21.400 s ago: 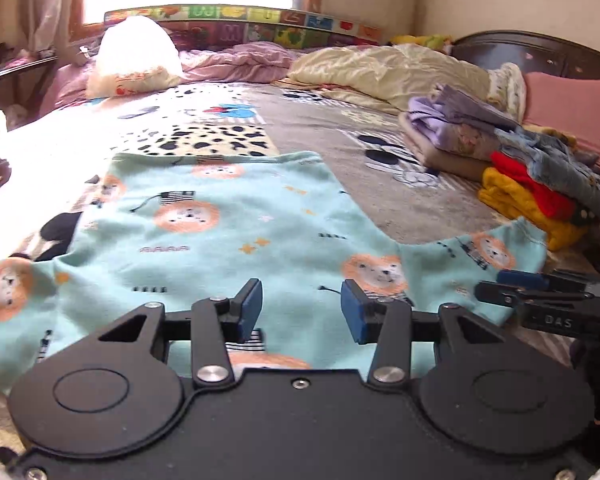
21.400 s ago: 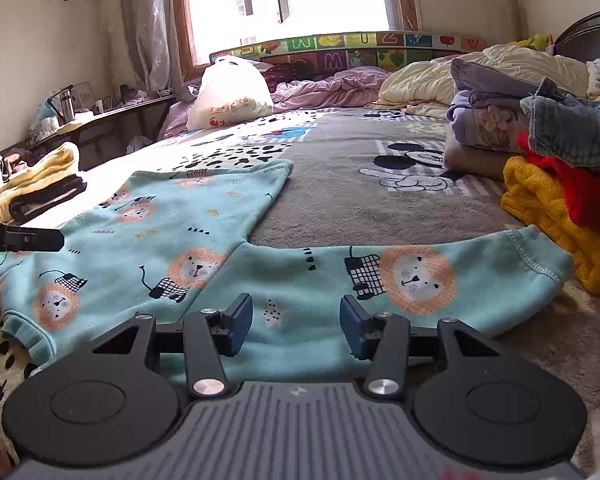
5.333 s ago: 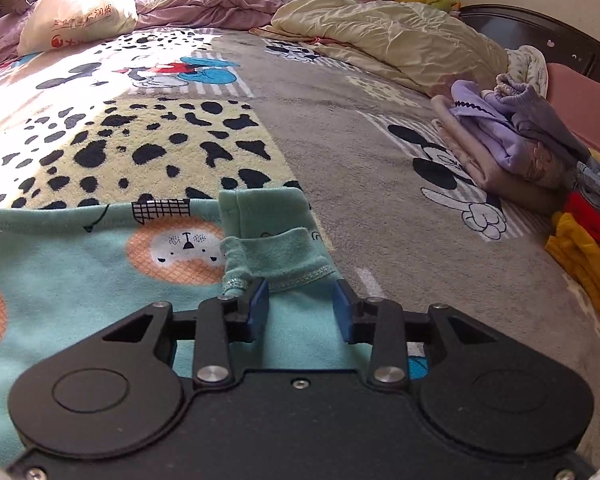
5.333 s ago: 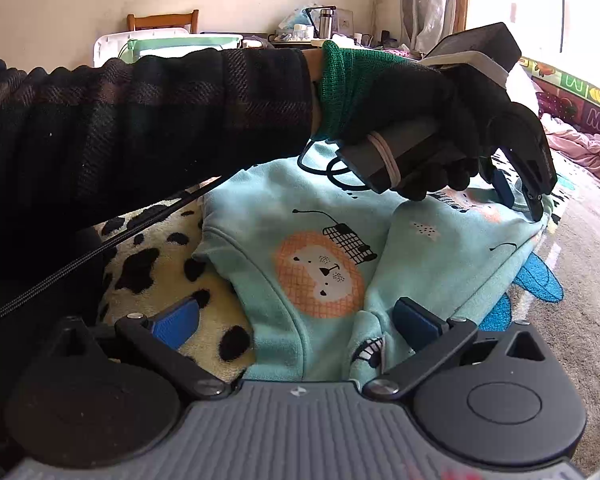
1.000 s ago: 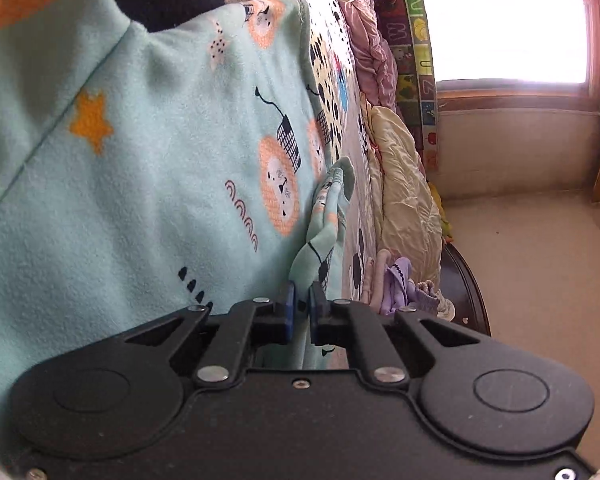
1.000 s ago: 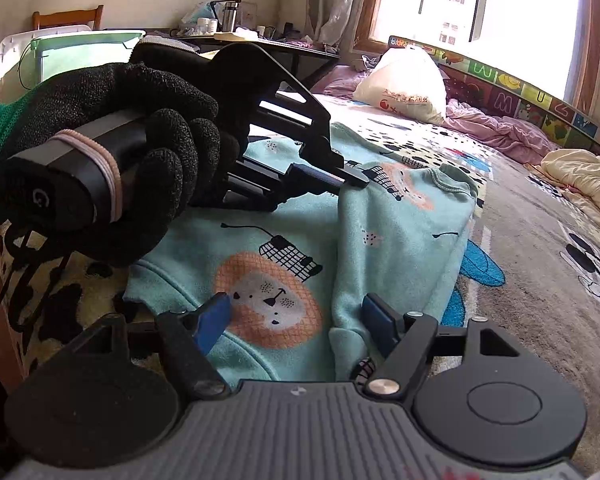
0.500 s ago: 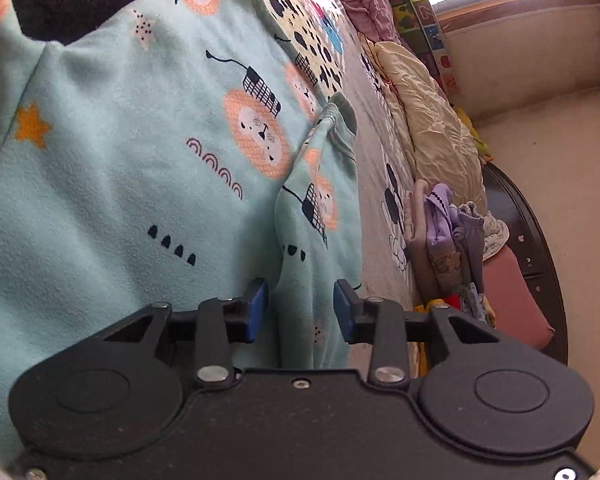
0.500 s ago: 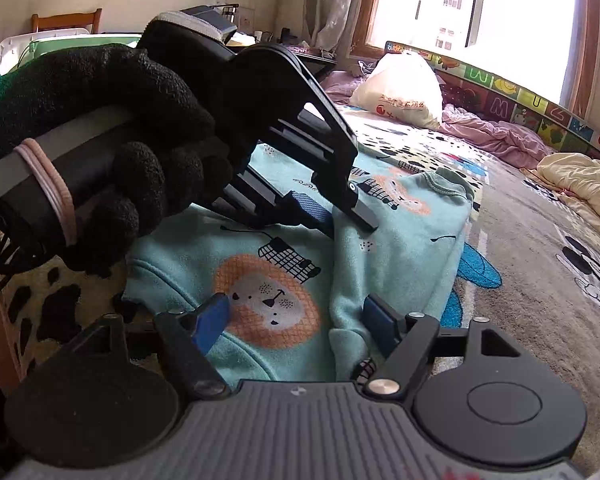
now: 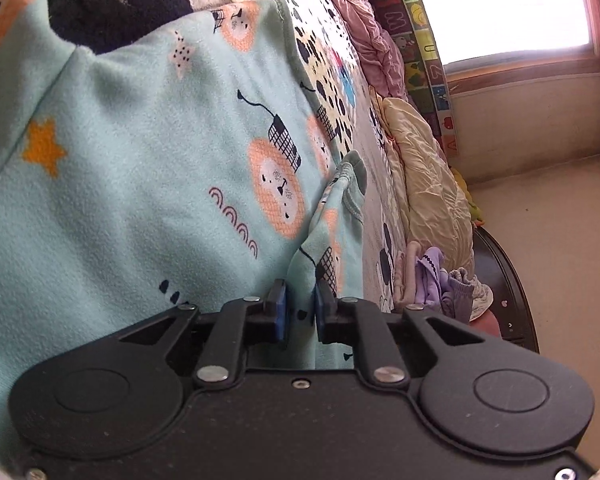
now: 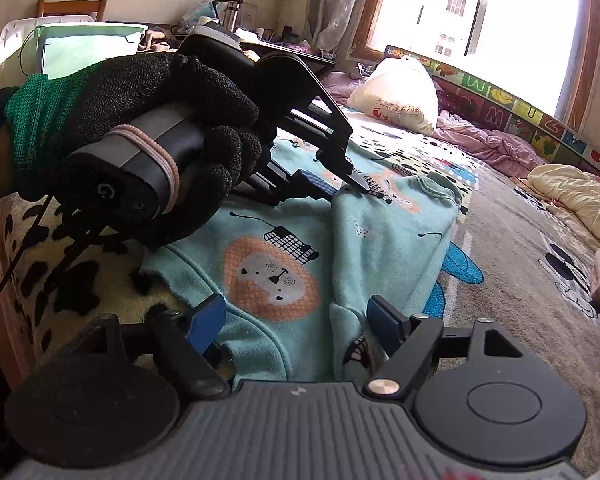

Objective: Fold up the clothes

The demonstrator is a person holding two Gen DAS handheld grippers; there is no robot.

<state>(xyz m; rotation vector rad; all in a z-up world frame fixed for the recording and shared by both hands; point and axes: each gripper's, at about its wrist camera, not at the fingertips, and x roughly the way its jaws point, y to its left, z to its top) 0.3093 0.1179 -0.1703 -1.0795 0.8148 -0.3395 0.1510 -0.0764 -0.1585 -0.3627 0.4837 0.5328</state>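
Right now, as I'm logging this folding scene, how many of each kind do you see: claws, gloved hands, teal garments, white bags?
claws: 2, the left claw and the right claw
gloved hand: 1
teal sweatshirt: 1
white bag: 1
Total: 5

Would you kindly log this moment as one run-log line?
task: fold clothes | left gripper: shut on sleeve fold of lion-print top | right gripper: open over hem | surface: bed
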